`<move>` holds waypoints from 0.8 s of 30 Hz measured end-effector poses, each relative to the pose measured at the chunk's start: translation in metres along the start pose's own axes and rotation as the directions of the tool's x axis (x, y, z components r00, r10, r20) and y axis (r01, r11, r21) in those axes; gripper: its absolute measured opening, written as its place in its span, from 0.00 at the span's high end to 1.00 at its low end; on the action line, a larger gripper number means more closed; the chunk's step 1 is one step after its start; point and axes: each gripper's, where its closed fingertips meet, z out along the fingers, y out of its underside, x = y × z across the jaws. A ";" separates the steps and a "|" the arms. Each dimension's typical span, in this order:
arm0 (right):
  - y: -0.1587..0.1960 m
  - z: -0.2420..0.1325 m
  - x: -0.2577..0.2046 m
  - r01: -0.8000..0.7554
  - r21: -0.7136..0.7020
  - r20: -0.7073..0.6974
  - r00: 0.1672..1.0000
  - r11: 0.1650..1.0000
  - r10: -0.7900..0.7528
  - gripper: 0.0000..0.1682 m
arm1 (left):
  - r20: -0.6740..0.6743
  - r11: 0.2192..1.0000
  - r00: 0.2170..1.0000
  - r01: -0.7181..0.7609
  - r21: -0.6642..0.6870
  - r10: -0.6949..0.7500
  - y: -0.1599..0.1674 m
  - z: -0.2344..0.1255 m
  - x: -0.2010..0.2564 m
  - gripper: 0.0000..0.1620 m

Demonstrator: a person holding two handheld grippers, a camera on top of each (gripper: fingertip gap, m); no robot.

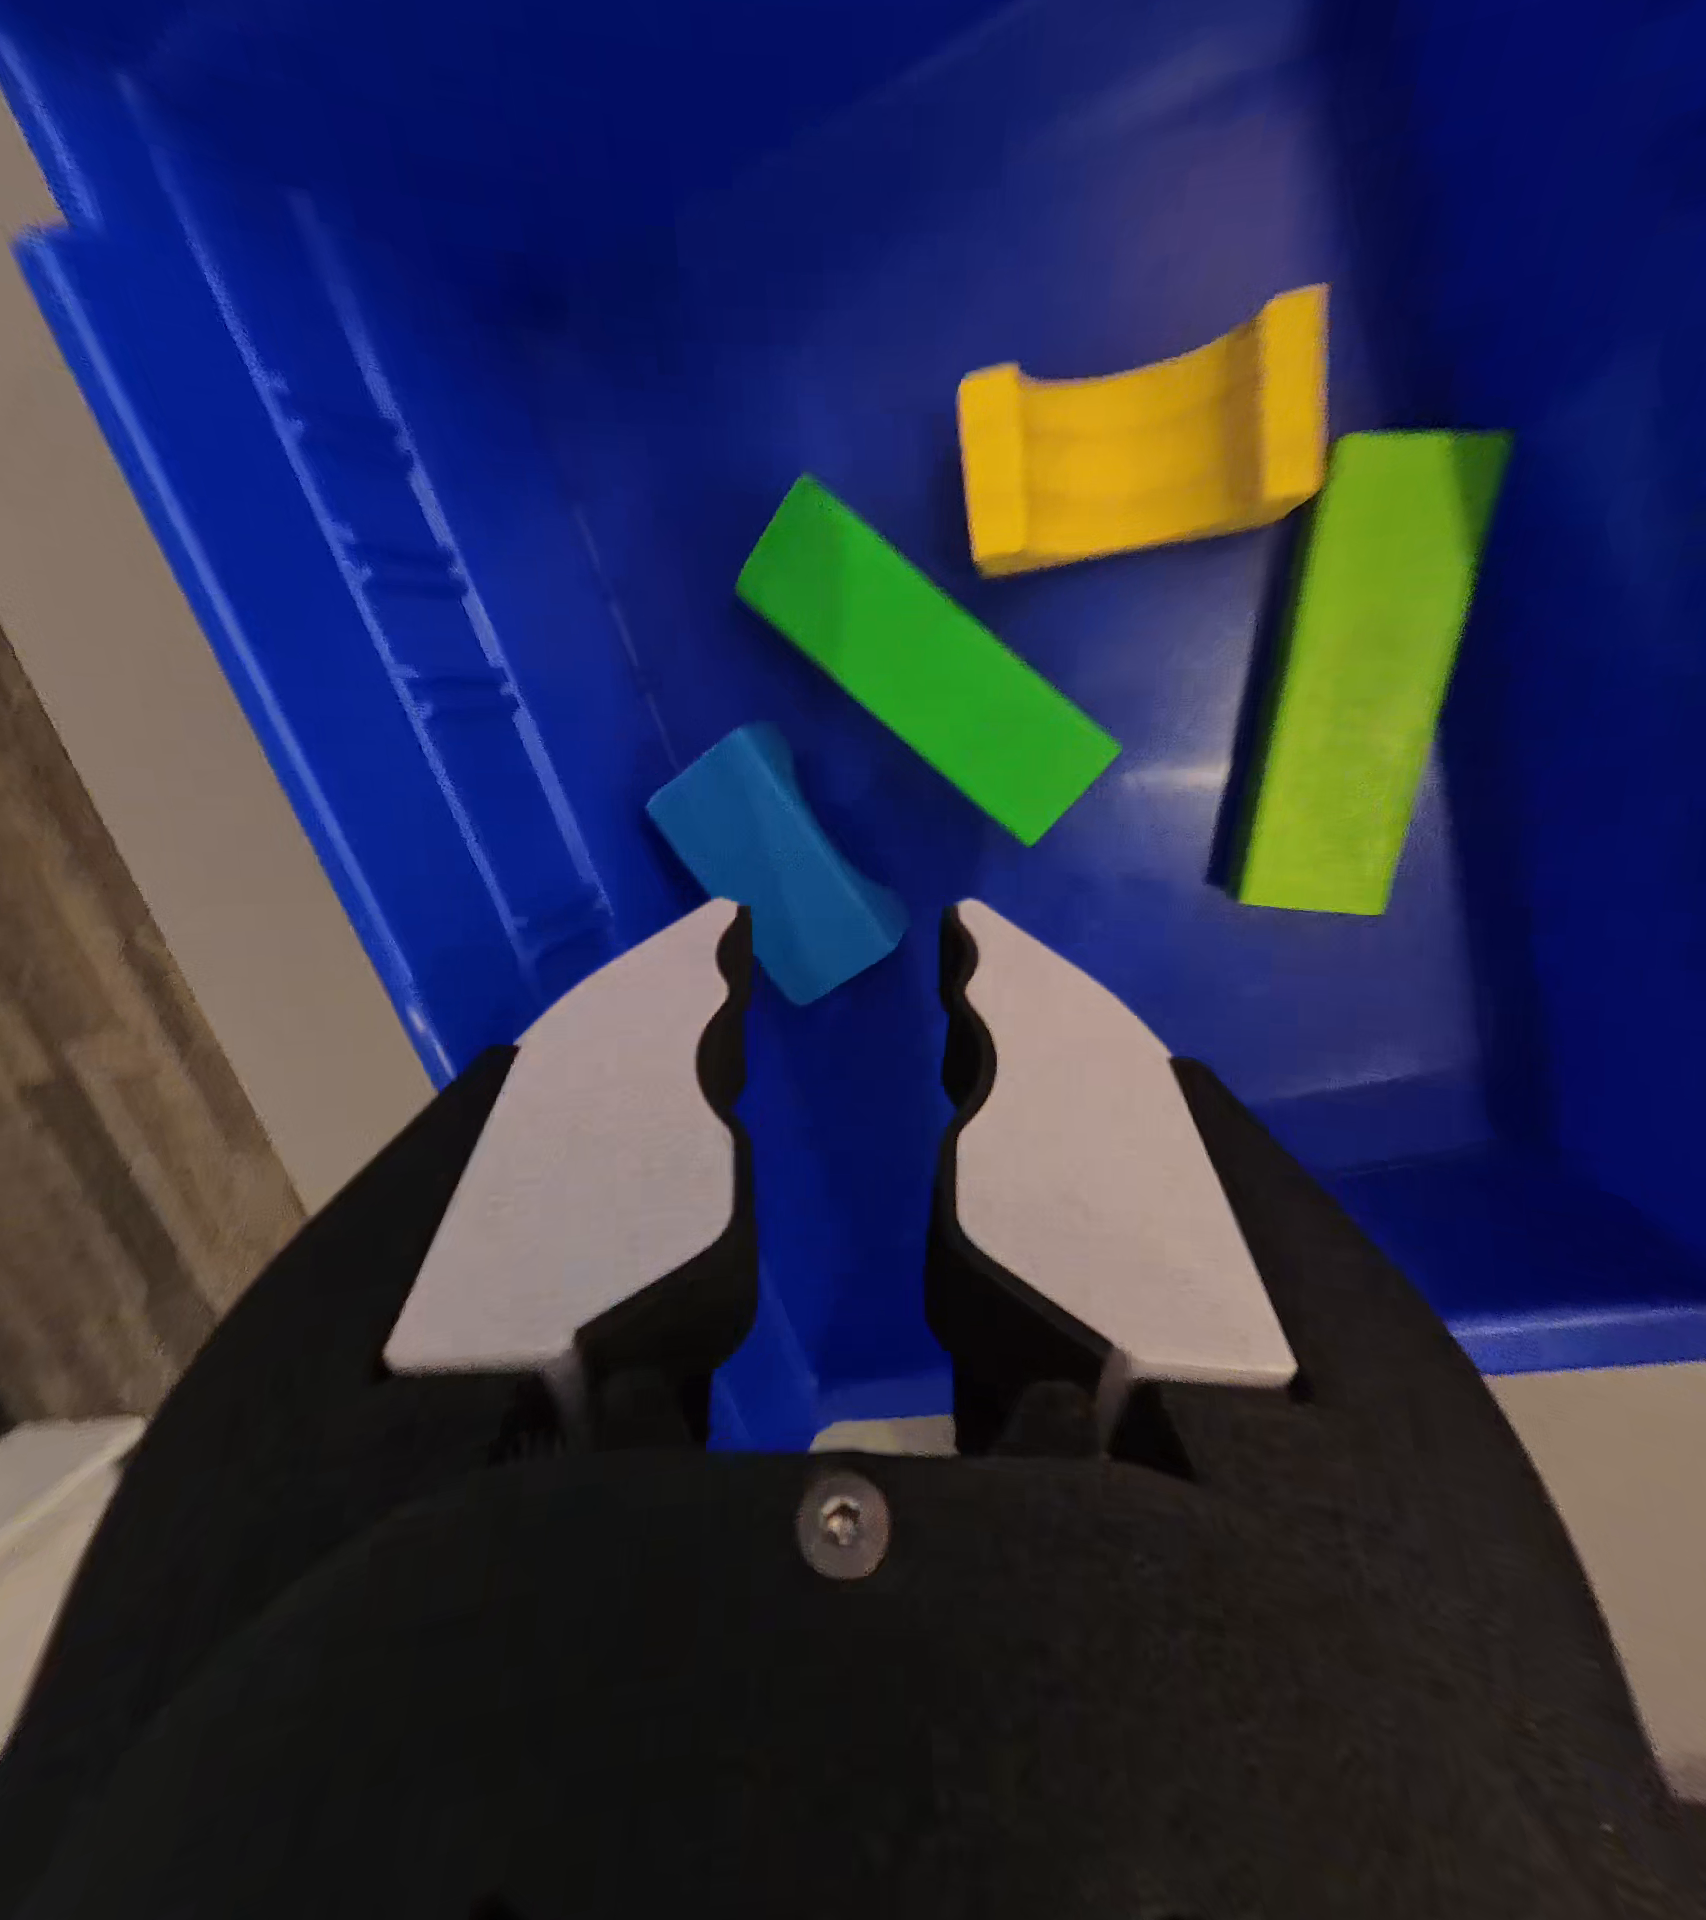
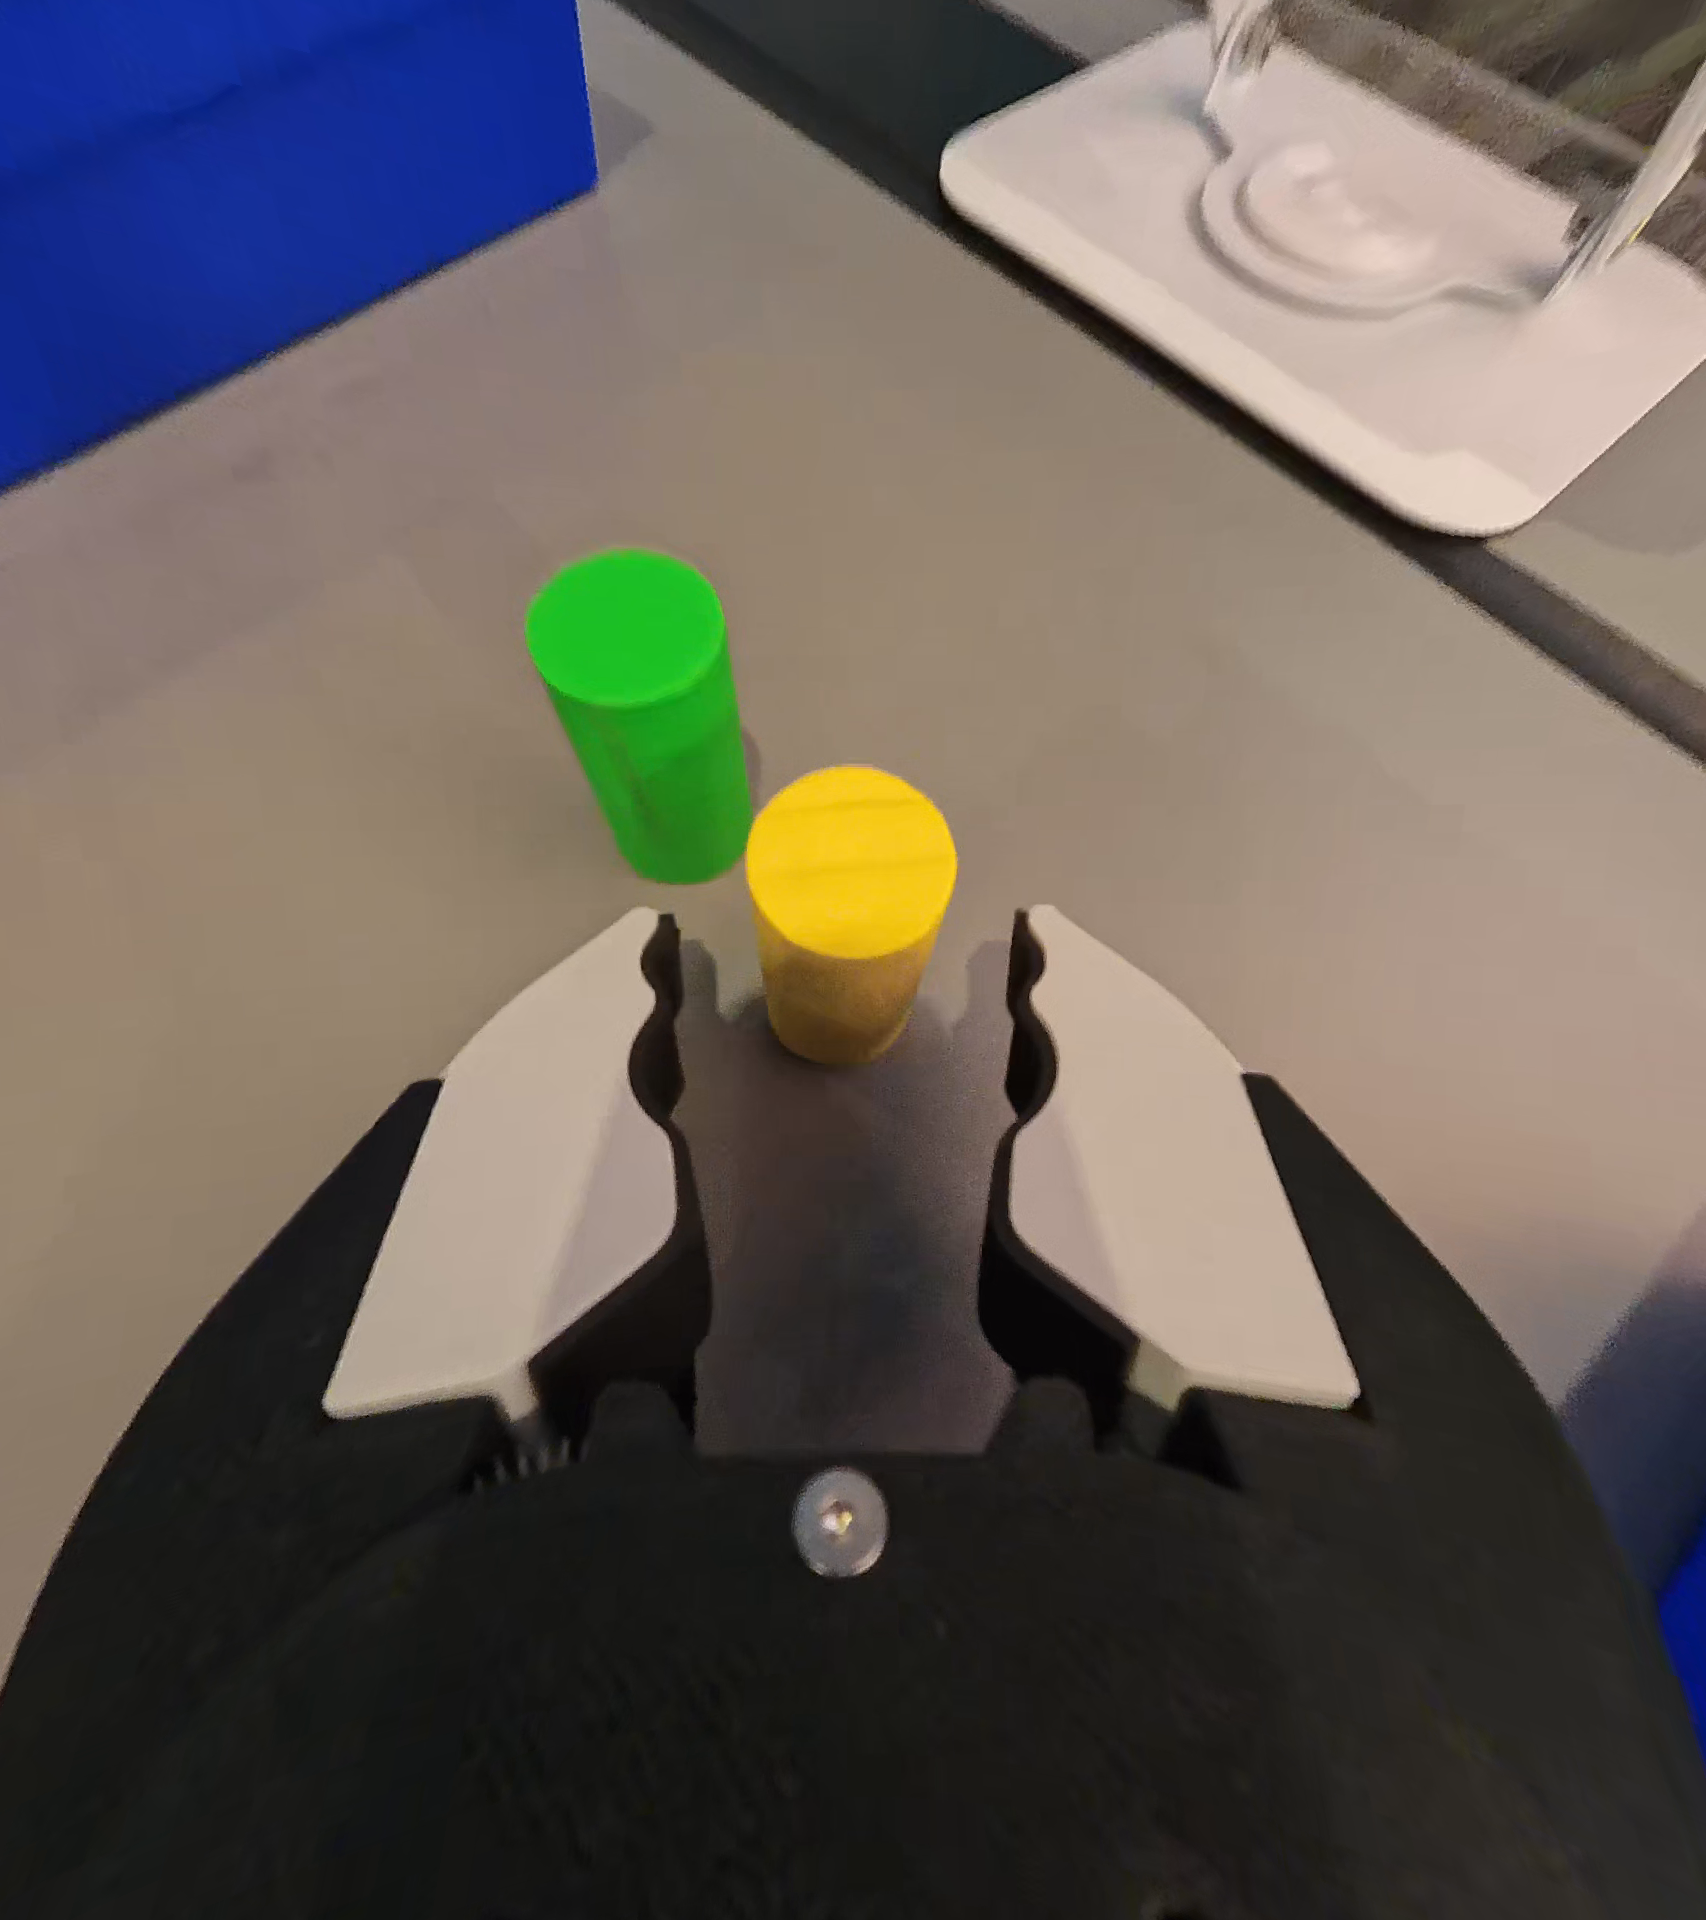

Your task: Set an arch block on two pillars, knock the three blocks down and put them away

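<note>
1. Firstly, writing: I can read no brand, label or lettering on any item in either view.
2. Blue bin [image 1: 537, 343], filling most of the left wrist view; its ribbed wall runs down the left of the frame. It lies on a grey table [image 2: 1140, 727].
3. Bin contents, four blocks on its floor:
 - yellow arch block [image 1: 1129, 457], upper right of centre, hollow side facing the camera;
 - dark green bar [image 1: 922, 655], at centre, lying diagonally;
 - light green bar [image 1: 1358, 675], at right, its upper end just beside the yellow arch block;
 - blue arch block [image 1: 776, 862], just below centre, near the dark green bar's lower side.
4. My left gripper [image 1: 844, 914], lower centre of the left wrist view, above the bin: jaws parted to a narrow gap and holding nothing. The blue arch block's near end shows between the fingertips; whether the left tip touches it I cannot tell.
5. My right gripper [image 2: 844, 920], lower centre of the right wrist view: jaws spread wide, holding nothing.
6. Yellow cylinder [image 2: 844, 914], upright on the table, between the right fingertips with space on both sides.
7. Green cylinder [image 2: 641, 717], upright, just up and left of the yellow cylinder.
8. White base plate [image 2: 1348, 343], upper right, carrying a clear stand [image 2: 1348, 208].
</note>
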 end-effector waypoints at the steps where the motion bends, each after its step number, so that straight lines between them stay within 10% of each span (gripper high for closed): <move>1: -0.007 -0.004 0.000 0.002 0.026 -0.006 1.000 1.000 -0.001 0.63 | 0.013 0.999 1.000 0.011 -0.038 -0.010 0.005 0.006 -0.002 0.77; 24: -0.031 -0.020 -0.022 0.102 0.067 0.026 0.994 0.993 -0.103 0.62 | 0.080 0.958 0.995 0.087 -0.275 -0.067 0.030 0.051 -0.008 0.72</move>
